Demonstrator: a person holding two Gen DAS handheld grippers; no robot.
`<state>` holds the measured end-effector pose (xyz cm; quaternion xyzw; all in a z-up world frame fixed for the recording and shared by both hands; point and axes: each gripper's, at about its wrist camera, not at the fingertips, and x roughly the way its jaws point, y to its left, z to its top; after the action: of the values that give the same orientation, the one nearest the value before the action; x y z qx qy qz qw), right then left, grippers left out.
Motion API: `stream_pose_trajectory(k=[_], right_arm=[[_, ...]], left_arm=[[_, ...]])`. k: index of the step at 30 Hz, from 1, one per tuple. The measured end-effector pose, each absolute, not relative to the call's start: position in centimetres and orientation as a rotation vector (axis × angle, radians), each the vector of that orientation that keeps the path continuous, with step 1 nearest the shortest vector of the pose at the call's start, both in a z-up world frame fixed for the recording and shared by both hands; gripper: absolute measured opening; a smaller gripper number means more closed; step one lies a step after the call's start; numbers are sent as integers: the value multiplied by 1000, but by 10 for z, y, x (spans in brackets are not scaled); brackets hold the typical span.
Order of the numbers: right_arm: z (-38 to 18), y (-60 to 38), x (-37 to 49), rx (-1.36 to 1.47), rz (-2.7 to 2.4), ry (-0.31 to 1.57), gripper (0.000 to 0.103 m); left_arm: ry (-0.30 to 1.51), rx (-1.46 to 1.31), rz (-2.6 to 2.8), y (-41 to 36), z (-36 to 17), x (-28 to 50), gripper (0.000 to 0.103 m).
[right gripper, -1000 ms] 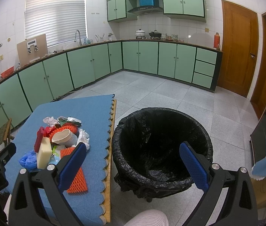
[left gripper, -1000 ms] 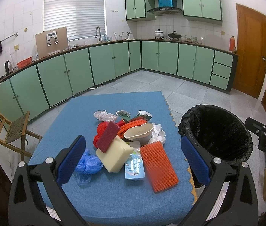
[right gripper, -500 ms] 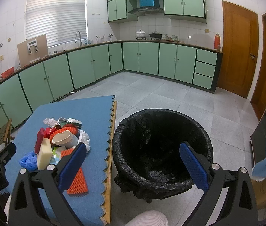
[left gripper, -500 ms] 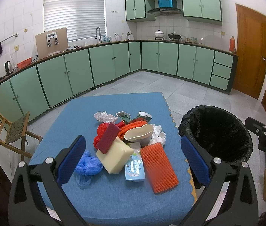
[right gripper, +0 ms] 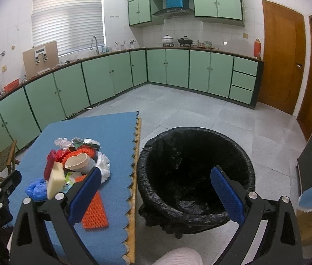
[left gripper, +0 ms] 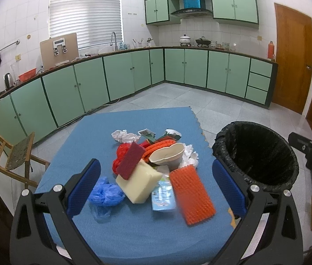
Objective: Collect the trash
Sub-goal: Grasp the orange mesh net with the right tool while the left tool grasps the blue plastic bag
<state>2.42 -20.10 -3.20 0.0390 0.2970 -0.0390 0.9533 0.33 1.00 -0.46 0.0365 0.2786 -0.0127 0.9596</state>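
Both grippers, left and right, hang with jaws spread and empty; a careless grab could scatter the trash pile off the bench.

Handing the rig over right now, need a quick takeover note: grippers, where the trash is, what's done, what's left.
Left gripper: open, empty, held above the near side of the trash pile.
Right gripper: open, empty, over the near rim of the bin.
Trash all sits on the blue table: orange spiky mat nearest, cream sponge, blue bag, paper cup, white crumpled tissue.
Done: nothing visibly in the black-lined bin, which stands on the floor right of the table.
Left: every piece.
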Motion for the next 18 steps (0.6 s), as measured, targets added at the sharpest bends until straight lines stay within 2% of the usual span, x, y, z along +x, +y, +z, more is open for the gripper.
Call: stream_pose_trajectory(k=[11,18], right_arm=[[-72,-147,41,79,24,577,97],[-120,-105,61,61,122,629,88]], left_arm=[[567,66,88,77,-52,10,98],[583,54,137,107,-80,11,98]])
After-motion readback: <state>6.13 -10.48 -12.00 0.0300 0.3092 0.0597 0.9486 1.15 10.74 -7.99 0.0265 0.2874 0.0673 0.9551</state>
